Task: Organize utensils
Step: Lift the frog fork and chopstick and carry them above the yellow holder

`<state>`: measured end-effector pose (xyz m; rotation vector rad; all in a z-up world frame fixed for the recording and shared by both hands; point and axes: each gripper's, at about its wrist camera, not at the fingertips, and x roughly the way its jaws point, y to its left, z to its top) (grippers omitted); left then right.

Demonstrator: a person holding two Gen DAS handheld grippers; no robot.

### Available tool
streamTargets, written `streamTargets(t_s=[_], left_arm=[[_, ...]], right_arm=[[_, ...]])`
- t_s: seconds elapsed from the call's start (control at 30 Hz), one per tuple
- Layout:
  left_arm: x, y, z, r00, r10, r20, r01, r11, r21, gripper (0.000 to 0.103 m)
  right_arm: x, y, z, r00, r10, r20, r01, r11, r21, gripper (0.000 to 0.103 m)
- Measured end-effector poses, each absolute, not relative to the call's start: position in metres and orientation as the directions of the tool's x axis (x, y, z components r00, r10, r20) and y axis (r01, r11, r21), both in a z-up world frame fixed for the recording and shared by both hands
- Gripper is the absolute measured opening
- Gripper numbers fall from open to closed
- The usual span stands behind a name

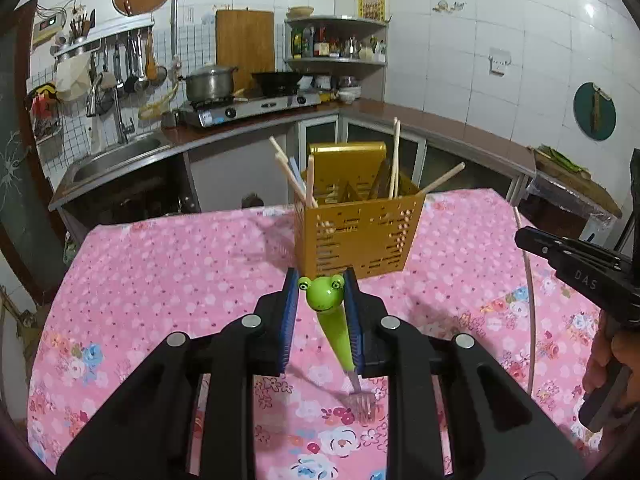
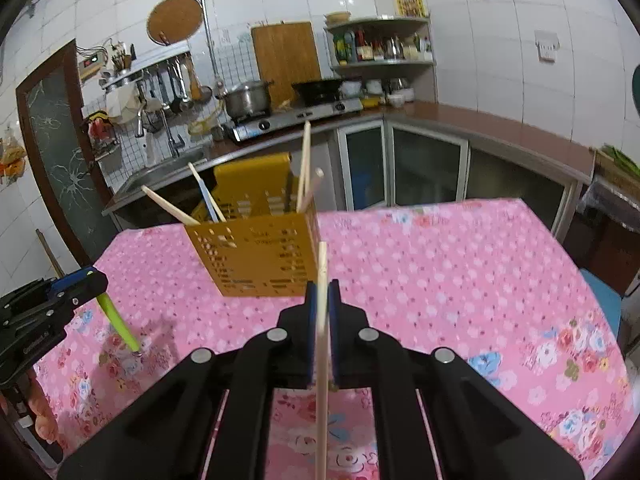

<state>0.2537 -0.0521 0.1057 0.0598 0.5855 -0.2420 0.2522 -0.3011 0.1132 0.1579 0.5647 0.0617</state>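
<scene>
My left tongs (image 1: 320, 280) tilt downward, clenched on the frog fork (image 1: 334, 320), tines hanging above the worktop (image 1: 160, 272). My right tongs (image 2: 322, 292) grip a chopstick (image 2: 321, 320), raised before the yellow holder (image 2: 256, 256).

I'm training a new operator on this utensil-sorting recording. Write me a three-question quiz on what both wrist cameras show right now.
1. True or false: the left tongs are shut on a frog-headed fork.
2. What do the right tongs hold? A) a spoon B) a chopstick C) a knife
3. Fill in: the yellow utensil holder stands on a ____ floral tablecloth.

Key
1. True: the green handle sits between the pads, tines pointing down toward the cloth.
2. B: a pale chopstick is clamped upright between the pads.
3. Pink. Several chopsticks already lean inside the holder.
</scene>
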Motion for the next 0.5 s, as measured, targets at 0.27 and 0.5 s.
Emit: streamTargets(t_s=[0.27,0.5], left_arm=[[0.247,-0.047,0.122,0.83,-0.222,-0.512,0.25,0.968,-0.015,0.021],[0.242,-0.042,0.142,0.844,-0.228,-0.485,0.252,0.967,-0.016,0.021]], right_arm=[[0.243,-0.293,0.14,0.883,0.108,-0.457,-0.039,0.987,0.158,0.006],[0.245,-0.291,0.16,0.91,0.112,-0.399,-0.047,0.985,0.169,0.006]])
